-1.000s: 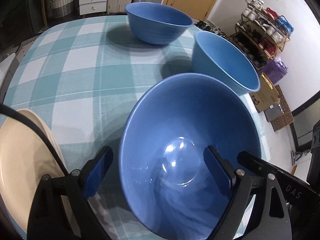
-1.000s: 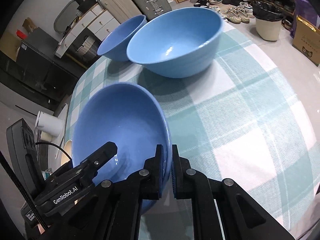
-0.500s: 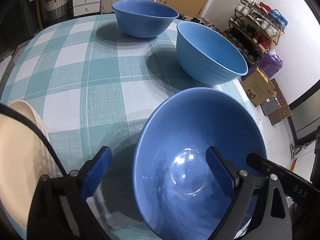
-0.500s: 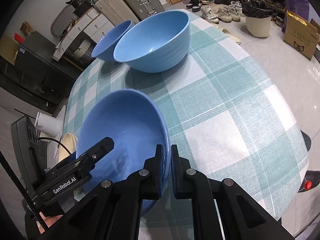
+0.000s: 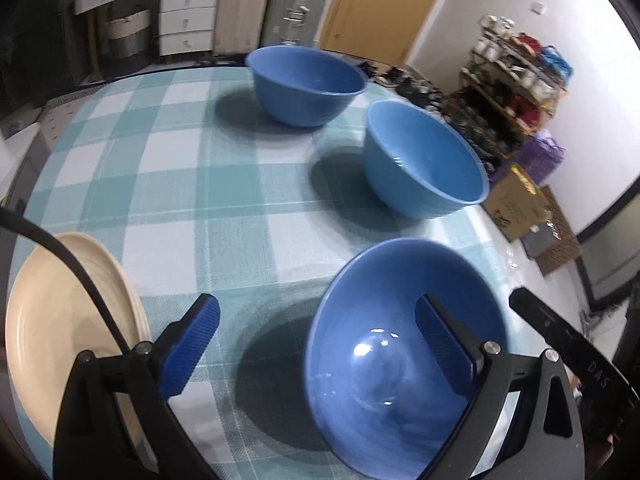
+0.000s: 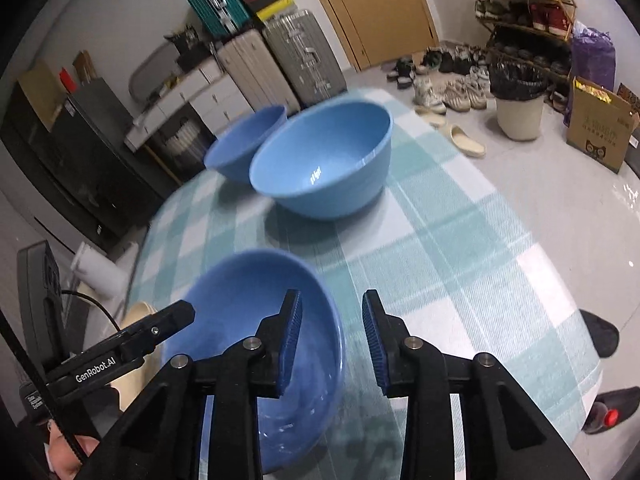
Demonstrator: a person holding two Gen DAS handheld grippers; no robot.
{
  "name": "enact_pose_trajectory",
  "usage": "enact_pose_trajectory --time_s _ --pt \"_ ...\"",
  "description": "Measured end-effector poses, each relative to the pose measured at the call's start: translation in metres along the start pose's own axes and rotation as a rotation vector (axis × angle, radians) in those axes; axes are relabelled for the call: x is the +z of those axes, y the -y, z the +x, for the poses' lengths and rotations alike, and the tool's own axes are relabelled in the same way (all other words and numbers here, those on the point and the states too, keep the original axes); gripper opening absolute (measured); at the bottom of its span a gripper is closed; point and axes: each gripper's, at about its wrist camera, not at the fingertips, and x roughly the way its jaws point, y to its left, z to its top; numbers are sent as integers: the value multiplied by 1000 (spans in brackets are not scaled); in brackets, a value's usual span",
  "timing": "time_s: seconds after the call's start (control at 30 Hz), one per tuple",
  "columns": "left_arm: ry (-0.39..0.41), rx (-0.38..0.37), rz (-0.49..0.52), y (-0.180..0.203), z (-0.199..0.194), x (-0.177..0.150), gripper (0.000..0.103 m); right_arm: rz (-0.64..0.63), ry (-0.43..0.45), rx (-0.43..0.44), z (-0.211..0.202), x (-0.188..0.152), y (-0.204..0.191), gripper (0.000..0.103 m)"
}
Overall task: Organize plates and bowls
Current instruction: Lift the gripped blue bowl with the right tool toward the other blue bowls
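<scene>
From the left wrist, the left gripper (image 5: 316,344) was opening wide, holding nothing, over the near blue bowl (image 5: 384,380) on the checked tablecloth (image 5: 192,184).

From the right wrist, the right gripper (image 6: 331,336) was opening, its jaws around that bowl's rim without touching it.

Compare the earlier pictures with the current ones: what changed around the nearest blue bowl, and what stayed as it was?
The right hand-held gripper has let go of the nearest blue bowl's rim: its jaws, clamped on it before, are opening, the rim between them untouched. Both cameras have drawn back. The left hand-held gripper stays wide open, holding nothing. The two far blue bowls and cream plates have not moved.
</scene>
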Motion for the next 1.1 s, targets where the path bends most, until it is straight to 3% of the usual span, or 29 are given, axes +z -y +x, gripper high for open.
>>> enact_pose_trajectory --time_s 0.13,0.4,0.47,0.53,0.7,0.8,1.1 --pt "30 -29 28 6 -19 14 99 -89 36 24 -18 14 -11 34" --pt "165 -18 54 16 -63 54 103 -120 181 142 -62 51 -23 35" --pt "180 -23 76 21 -67 65 103 -134 199 143 -68 59 -25 38" --pt "185 8 99 26 -65 74 103 -135 223 152 -72 68 -26 51" --pt "146 3 162 41 -49 94 103 -116 234 157 -75 92 -20 53" --pt "125 15 198 50 -31 104 103 -76 236 143 -66 107 -10 74" --pt "-30 21 164 49 42 132 103 -55 149 62 -9 153 13 74"
